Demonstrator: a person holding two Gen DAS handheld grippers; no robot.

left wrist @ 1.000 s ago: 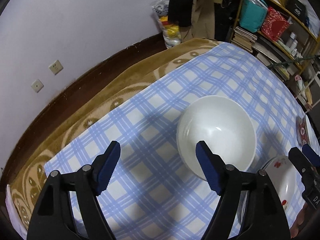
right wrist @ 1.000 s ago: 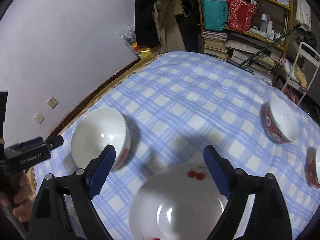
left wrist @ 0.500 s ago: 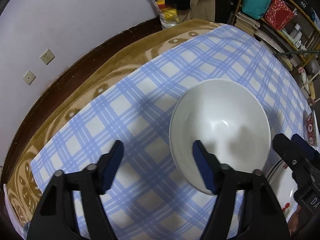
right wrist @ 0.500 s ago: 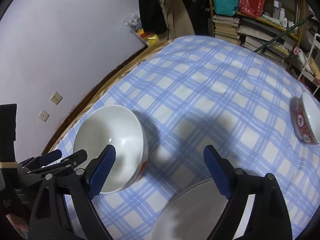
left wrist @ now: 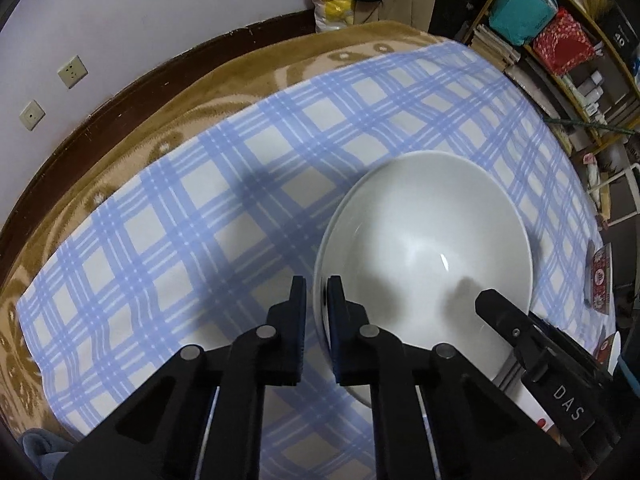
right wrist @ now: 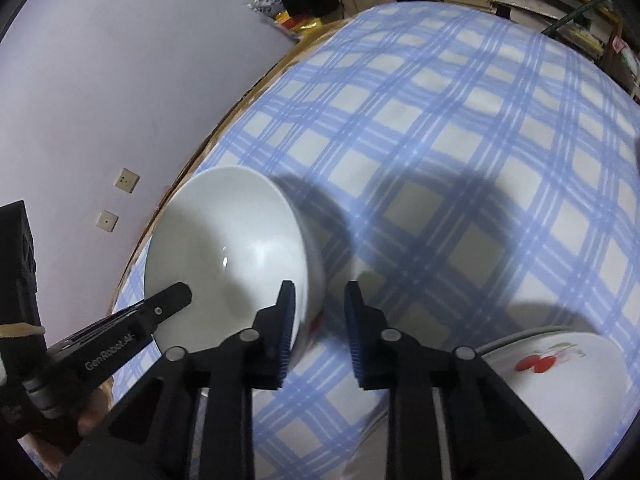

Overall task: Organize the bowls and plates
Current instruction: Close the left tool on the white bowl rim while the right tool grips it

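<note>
A white bowl (left wrist: 424, 248) with red marks on its outside stands on the blue checked tablecloth (left wrist: 240, 184). My left gripper (left wrist: 316, 300) straddles its near-left rim; the jaws are closing, pads pinching the wall. In the right wrist view the same white bowl (right wrist: 232, 240) has its right rim between the closing jaws of my right gripper (right wrist: 320, 308). One finger is inside the bowl, and a strip of cloth shows between the outer finger and the wall. A finger of my left gripper (right wrist: 172, 300) reaches over the opposite rim.
A white plate with red cherries (right wrist: 560, 384) lies close to the bowl on the right. A red-patterned bowl (left wrist: 600, 276) sits at the cloth's right edge. A brown blanket (left wrist: 168, 120) borders the cloth by the wall. Cluttered shelves (left wrist: 560, 40) stand behind the table.
Both grippers came down onto the white bowl from opposite sides. Their jaws went from wide apart to narrow, each over a rim.
</note>
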